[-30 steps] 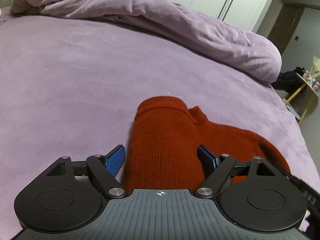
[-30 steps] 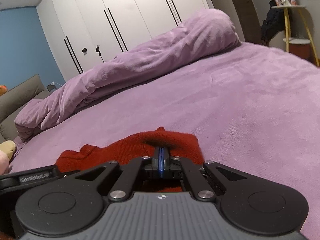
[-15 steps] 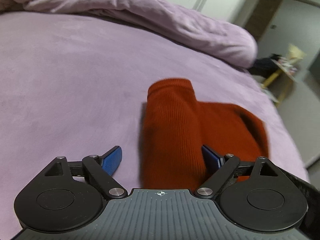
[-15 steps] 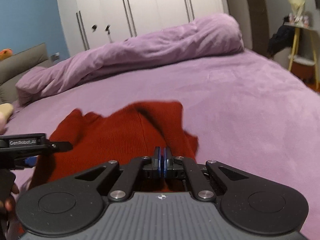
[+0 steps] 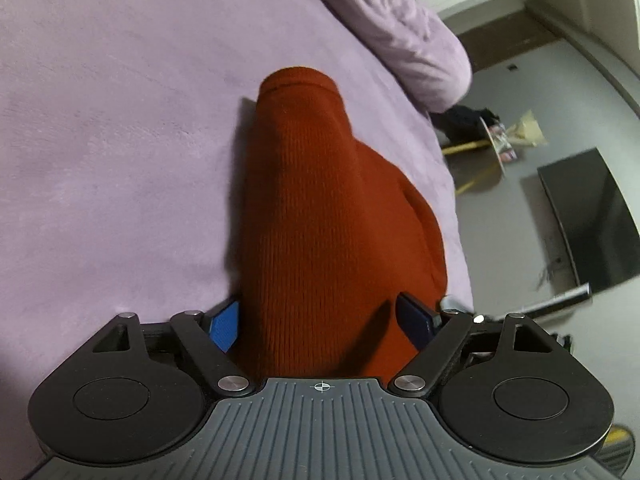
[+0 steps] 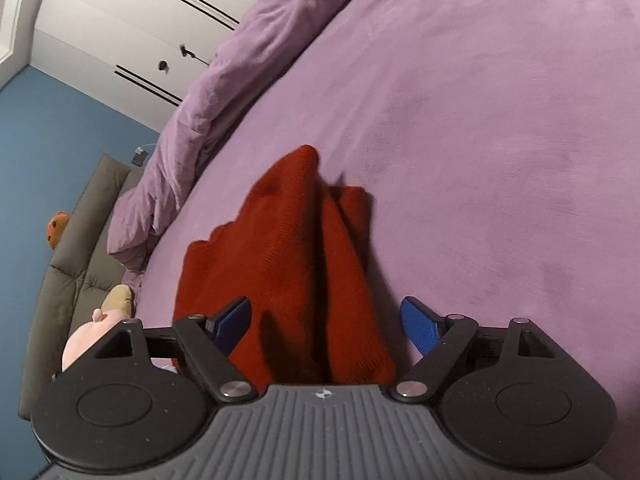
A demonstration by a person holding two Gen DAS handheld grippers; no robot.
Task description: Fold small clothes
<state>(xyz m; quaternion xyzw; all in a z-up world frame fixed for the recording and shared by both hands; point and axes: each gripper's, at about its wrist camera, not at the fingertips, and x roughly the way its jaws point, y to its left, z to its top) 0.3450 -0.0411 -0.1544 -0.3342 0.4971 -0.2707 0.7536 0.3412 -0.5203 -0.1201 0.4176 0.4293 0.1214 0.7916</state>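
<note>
Right tool (image 6: 325,322), pinched tight on the knit a second ago, has just been opening and now stands with its blue pads well apart, the rust-red sweater (image 6: 304,264) lying between them but pressed by neither. Left tool (image 5: 322,320): jaws wide, having closed in slightly from their widest; its left pad sits just beside the folded edge, while the right pad overlaps the fabric in view, and whether it touches cannot be told; nothing appears gripped. Both views have rolled and dipped toward the bed since the earlier frames, so the garment now fills the lower centre of each. Sweater: lies on the purple bed cover (image 5: 120,160), near its edge, well apart from the bunched duvet (image 5: 400,32). Judged reason for placement: a sleeve has been carried across the body and let go, so both tools stand slack above the finished fold. Orientation, left view: long axis runs straight away from the tool, the cuffed end (image 5: 298,80) pointing toward the duvet. Right view: same axis seen with a deep crease down the middle, the narrow end farthest away. One further fold probably remains.
</note>
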